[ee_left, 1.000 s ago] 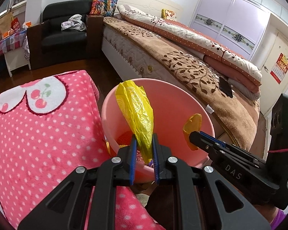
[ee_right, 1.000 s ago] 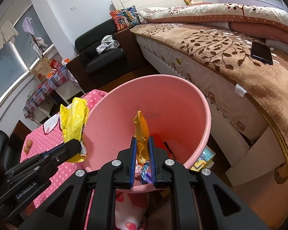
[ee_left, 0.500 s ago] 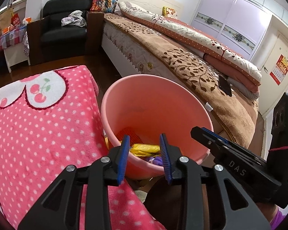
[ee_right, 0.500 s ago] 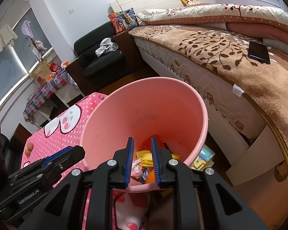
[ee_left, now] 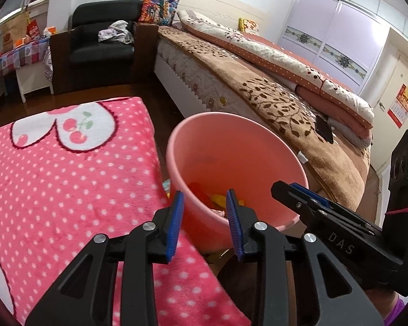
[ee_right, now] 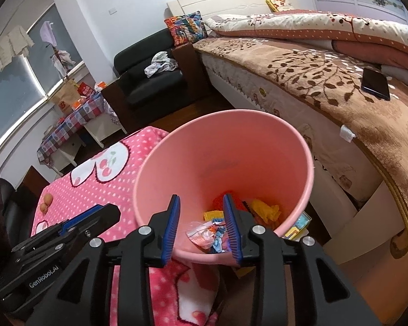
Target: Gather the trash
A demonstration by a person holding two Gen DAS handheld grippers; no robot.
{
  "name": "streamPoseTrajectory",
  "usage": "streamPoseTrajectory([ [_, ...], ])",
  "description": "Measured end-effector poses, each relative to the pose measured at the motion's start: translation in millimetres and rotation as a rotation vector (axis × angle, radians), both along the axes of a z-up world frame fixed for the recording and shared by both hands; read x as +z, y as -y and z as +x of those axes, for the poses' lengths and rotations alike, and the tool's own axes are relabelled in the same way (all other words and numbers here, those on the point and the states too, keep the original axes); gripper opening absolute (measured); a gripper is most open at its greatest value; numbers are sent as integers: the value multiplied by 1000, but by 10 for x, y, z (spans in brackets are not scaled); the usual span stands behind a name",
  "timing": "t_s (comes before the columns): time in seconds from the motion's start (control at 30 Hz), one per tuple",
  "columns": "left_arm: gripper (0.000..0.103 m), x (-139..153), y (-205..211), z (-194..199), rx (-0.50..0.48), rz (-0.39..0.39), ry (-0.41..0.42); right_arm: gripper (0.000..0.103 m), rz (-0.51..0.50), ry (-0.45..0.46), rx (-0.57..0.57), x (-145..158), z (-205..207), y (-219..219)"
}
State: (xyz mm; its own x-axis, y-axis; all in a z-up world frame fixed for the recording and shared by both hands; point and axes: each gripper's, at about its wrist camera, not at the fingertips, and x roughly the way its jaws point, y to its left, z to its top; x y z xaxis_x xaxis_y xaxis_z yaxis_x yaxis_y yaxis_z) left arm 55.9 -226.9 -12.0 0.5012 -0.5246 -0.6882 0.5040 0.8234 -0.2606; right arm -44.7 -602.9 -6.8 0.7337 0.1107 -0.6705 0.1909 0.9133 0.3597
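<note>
Trash [ee_right: 209, 231] (wrappers, yellow and orange scraps) lies at the bottom of the pink bucket [ee_right: 258, 146], just ahead of and below both the left gripper [ee_left: 205, 213] and right gripper [ee_right: 201, 217], each with fingers apart and empty, the right nearer.

right gripper [ee_right: 201, 226] gaping above pink bin [ee_right: 258, 141].

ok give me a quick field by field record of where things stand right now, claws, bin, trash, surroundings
left claw: open, empty, above the near rim of the bin
right claw: open, empty, over the bin's near rim
bin: pink bucket upright, between the pink blanket and the bed
trash in bin: yellow wrapper, red piece, crumpled wrappers at the bottom
on bed: dark phone
on blanket: small peach-coloured items, far edge, type unclear
</note>
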Motion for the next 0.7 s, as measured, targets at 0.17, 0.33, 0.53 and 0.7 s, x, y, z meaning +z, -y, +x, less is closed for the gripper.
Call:
streamPoseTrajectory([
  [0.17, 32, 28, -164, -19, 25, -5, 16, 33, -9, -2, 29, 33, 32, -157],
  [0.33, 32, 41, -307, -13, 52, -5, 21, 34, -19, -2, 63, 55, 59, -335],
  [0.53, 32, 57, -494, -3, 95, -11, 22, 35, -35, -6, 103, 71, 73, -548],
  [0.7, 32, 82, -595, 3, 119, -19, 28, 35, -49, -4, 122, 96, 50, -652],
])
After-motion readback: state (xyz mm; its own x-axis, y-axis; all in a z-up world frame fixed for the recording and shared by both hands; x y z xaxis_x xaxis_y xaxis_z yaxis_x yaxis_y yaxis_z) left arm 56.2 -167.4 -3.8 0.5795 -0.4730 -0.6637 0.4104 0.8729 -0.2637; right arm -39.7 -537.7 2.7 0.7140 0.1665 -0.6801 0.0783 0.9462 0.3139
